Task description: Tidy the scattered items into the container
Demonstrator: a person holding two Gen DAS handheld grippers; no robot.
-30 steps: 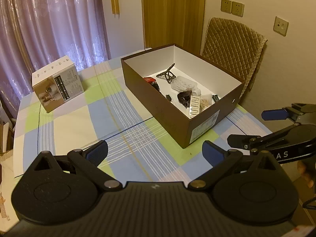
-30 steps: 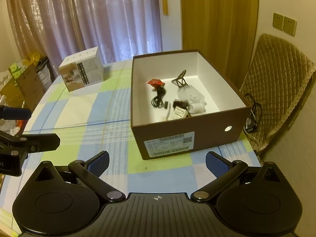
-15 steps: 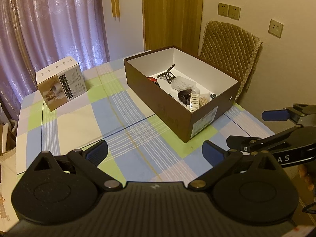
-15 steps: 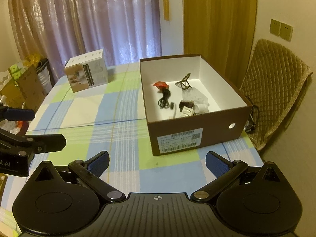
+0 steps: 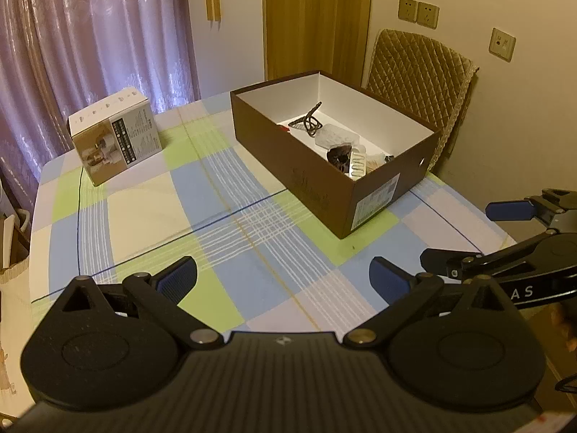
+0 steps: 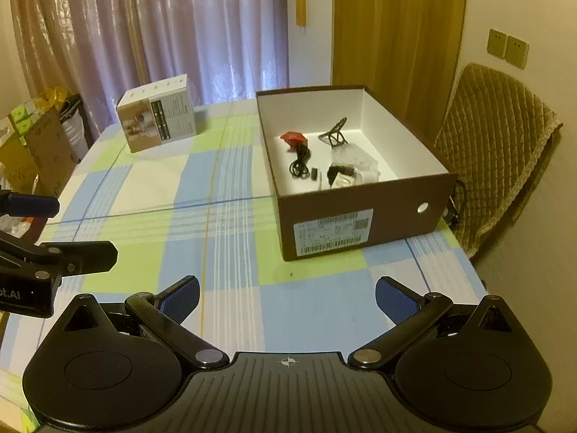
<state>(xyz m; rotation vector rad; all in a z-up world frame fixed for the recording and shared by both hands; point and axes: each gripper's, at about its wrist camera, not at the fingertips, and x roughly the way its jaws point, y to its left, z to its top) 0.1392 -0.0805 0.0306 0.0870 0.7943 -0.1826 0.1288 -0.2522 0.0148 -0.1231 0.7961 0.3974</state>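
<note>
A brown shoe box (image 5: 317, 176) (image 6: 360, 213) with a white inside stands on the right half of the checked tablecloth. Inside it lie a red item (image 6: 294, 139), a coiled black cable (image 6: 300, 166), a black wire stand (image 6: 335, 133) (image 5: 311, 122), a clear plastic bag (image 6: 355, 160) and small white pieces. My left gripper (image 5: 283, 276) hovers open over the table's near edge, holding nothing. My right gripper (image 6: 287, 294) is open too, empty, to the right of the left one and short of the box's labelled end.
A white and tan product carton (image 5: 115, 140) (image 6: 158, 122) stands at the far left of the table (image 5: 151, 213). A quilted chair (image 5: 422, 90) is behind the box by the wall. Curtains hang behind; bags and boxes (image 6: 32, 144) sit on the floor to the left.
Both grippers have pulled back and away from the shoe box, which now looks smaller and farther off. Both stay open and empty.
</note>
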